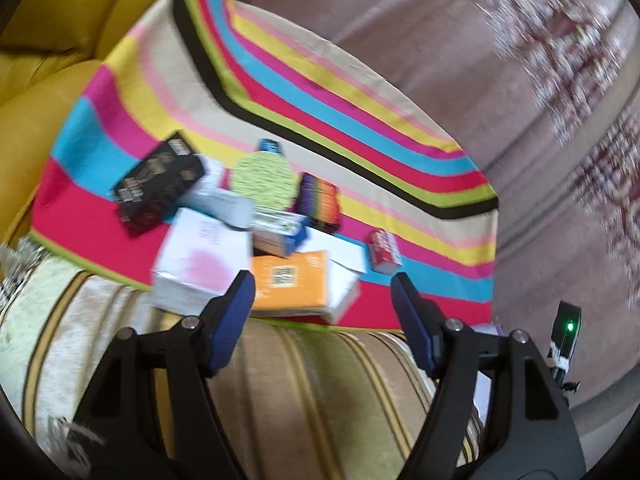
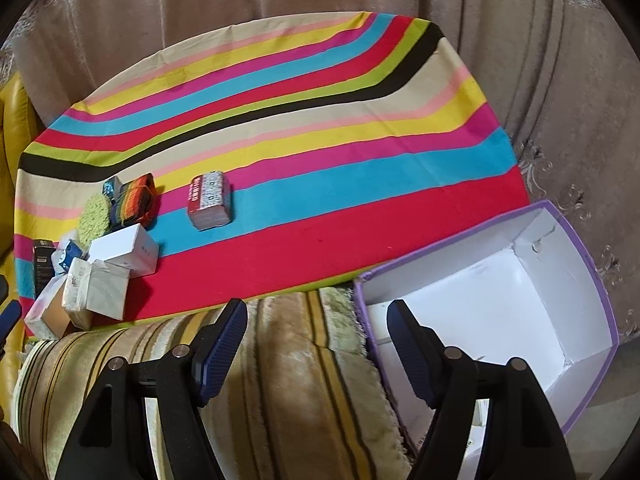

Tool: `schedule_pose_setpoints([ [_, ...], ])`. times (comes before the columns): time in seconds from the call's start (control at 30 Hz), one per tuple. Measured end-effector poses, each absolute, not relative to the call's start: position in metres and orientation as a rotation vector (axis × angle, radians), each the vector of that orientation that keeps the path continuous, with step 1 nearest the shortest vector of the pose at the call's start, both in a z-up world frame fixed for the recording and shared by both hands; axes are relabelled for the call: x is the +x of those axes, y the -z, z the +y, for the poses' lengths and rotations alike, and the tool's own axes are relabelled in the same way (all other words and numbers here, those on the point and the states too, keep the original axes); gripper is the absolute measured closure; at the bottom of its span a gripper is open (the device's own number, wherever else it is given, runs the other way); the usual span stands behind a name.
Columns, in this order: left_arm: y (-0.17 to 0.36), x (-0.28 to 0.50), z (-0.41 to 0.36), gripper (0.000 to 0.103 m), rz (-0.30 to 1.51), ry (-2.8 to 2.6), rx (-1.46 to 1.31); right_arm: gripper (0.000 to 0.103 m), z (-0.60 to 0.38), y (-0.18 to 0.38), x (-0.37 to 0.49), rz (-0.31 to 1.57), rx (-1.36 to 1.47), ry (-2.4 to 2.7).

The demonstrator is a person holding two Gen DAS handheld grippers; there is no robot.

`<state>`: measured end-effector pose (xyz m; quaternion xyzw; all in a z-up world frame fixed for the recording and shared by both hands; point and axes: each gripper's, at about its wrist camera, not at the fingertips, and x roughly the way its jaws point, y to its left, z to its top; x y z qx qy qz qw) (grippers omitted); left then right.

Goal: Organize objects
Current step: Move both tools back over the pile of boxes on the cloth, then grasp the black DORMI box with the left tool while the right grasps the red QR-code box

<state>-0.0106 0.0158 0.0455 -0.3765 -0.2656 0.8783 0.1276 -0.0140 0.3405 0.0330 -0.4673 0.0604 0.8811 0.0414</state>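
Both jaws stand open and empty. My left gripper hovers just short of the orange box, pile of boxes from 10 to 12 o'clock, red pack at 1. My right gripper sits over the striped cushion, purple-edged box at 2 o'clock, nearly empty. Suggest: square left pads on the orange box's sides, squeeze, carry it over to that box.

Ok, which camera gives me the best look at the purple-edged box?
The right wrist view: the purple-edged box sits open at lower right, its white inside in view, partly behind the right gripper. The left wrist view shows only a sliver of purple by the gripper's finger.
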Motion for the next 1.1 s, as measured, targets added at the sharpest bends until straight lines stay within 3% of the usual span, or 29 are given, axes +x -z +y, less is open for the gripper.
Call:
schedule_pose_setpoints([
  [0.1, -0.038, -0.013, -0.007, 0.013, -0.864, -2.582, -1.109, 0.029, 0.333, -0.032, -0.020, 0.173, -1.443, -2.712],
  [0.37, -0.021, -0.022, -0.055, 0.004, -1.119, -2.624, -1.154, 0.029, 0.312, -0.028, -0.044, 0.129, -1.462, -2.748],
  [0.77, 0.016, -0.075, -0.093, 0.000, -1.596, -2.458, -1.237, 0.021, 0.287, -0.023, -0.081, 0.106, -1.486, -2.835],
  [1.1, 0.025, -0.102, -0.085, 0.000, -1.582, -2.485, -1.361, 0.020, 0.281, -0.016, -0.118, 0.162, -1.511, -2.826],
])
